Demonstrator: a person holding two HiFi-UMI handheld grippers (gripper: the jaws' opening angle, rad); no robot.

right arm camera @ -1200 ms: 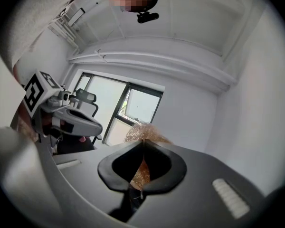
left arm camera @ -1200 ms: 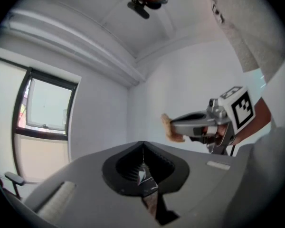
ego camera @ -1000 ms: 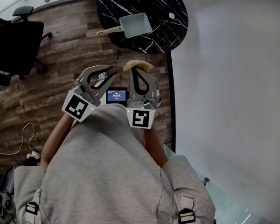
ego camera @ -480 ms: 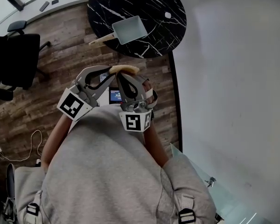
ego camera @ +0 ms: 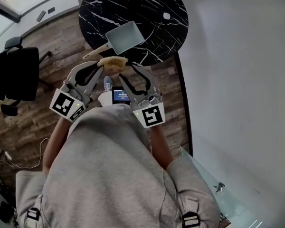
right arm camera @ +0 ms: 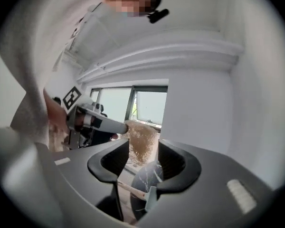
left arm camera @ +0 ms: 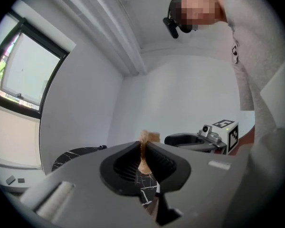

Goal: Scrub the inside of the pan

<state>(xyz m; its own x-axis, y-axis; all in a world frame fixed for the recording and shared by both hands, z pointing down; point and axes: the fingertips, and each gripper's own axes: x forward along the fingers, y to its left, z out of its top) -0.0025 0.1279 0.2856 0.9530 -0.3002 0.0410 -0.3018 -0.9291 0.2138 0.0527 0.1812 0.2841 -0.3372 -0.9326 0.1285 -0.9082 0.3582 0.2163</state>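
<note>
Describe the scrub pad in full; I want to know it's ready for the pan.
The pad is tan, coarse and fibrous-looking, thin where pinched. The left hand-held gripper is shut on one edge and holds it in the air, short of the table, near the pan. It hangs in front of the right hand-held gripper, whose jaws are open; whether they touch it is unclear.

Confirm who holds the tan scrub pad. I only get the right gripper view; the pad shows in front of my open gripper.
Observer: The left gripper is shut on the scrub pad, seen edge-on in its own view.
Operator: Report the pan's inside.
Observer: Head view shows the pan empty, upright on the black table.
Operator: Place the right gripper for me.
Observer: From above, the right gripper is beside the pad, over the wooden floor, just short of the table.
</note>
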